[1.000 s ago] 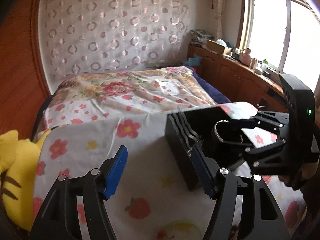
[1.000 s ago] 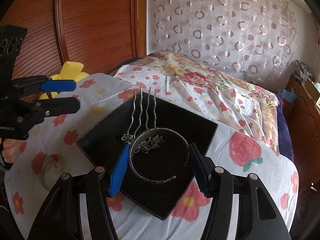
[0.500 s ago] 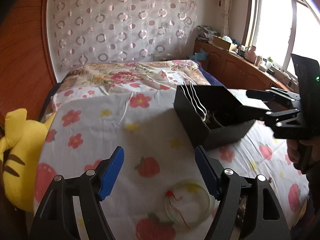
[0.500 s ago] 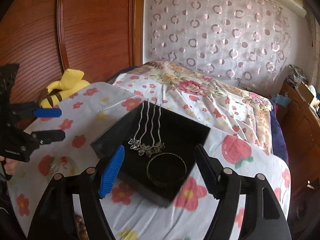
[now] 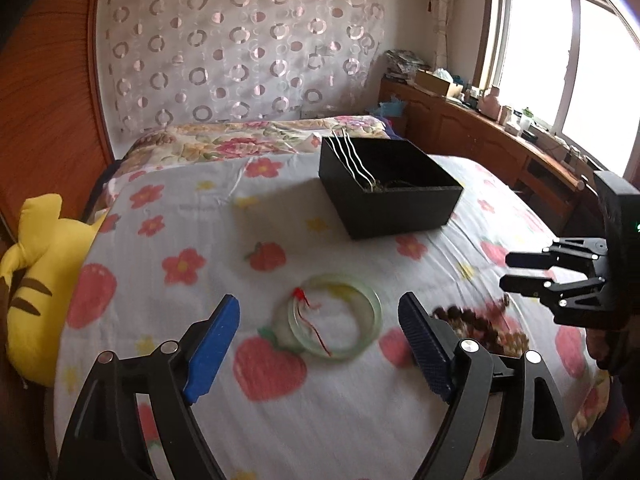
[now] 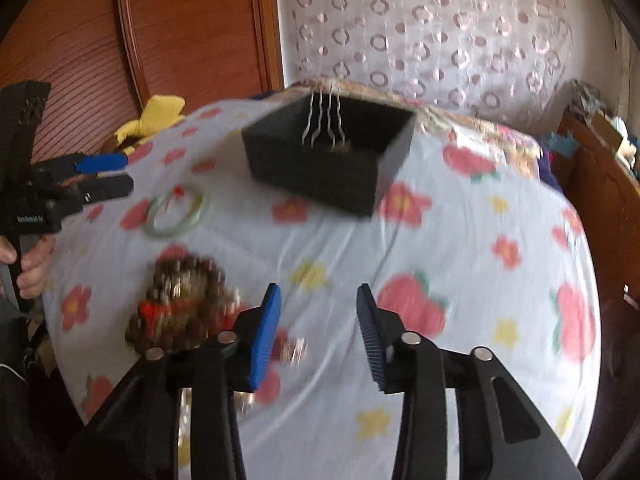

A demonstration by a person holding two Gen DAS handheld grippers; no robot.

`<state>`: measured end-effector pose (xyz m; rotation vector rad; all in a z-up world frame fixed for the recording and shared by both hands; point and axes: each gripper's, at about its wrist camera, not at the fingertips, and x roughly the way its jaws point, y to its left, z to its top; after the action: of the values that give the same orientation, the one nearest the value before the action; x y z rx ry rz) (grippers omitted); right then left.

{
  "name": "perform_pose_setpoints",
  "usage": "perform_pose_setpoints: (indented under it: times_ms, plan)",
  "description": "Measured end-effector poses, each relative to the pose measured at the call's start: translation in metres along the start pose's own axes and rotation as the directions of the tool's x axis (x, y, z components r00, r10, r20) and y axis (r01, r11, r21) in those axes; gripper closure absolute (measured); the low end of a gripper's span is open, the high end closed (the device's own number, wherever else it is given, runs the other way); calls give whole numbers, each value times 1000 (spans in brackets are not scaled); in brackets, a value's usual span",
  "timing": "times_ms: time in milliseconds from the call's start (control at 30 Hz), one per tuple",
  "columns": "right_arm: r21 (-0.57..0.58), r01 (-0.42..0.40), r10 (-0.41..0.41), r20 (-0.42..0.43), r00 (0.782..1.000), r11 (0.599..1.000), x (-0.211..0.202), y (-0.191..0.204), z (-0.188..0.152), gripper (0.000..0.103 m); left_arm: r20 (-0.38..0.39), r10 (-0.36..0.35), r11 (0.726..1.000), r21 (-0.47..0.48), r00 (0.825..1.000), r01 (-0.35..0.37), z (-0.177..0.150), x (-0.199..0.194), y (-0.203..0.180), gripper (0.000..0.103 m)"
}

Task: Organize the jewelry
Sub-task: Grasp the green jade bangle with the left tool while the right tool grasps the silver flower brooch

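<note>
A black box (image 5: 390,186) stands on the flowered cloth, with a silver hair comb (image 5: 352,160) leaning inside and a metal bangle beside it. The box also shows in the right wrist view (image 6: 332,156). A pale green jade bangle (image 5: 334,320) with a red thread lies just ahead of my open, empty left gripper (image 5: 320,344). A heap of brown beads (image 6: 180,300) lies left of my open, empty right gripper (image 6: 318,328), which is blurred. The right gripper also appears in the left wrist view (image 5: 520,270).
A yellow plush toy (image 5: 28,276) lies at the table's left edge. A bed with a floral quilt (image 5: 248,136) is behind the table, and a wooden cabinet (image 5: 480,136) runs along the window side. A small shiny item (image 6: 294,354) lies near the right fingers.
Both grippers pulled back from the box toward the table's near edge. The right gripper let go of the metal bangle, which stayed in the box. The jade bangle and beads came into view.
</note>
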<state>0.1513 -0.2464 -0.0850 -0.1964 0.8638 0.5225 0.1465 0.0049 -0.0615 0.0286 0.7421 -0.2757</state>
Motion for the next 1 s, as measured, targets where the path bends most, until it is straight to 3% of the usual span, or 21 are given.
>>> perform_pose_setpoints:
  times_ms: [300,467,1000]
  plan:
    - [-8,-14,14,-20,1000,1000,6,13,-10,72,-8,-16,1000,-15,1000,16,-18,-7,-3,24]
    - [-21,28,-28,-28,999,999,5,14,-10,87,-7,-12,1000,-5,1000,12,-21,-9,-5,24]
    - [38,31,-32,32,999,999,-26,7,-34,88,-95,-11,999,43,995,15,-3,22,-10,24]
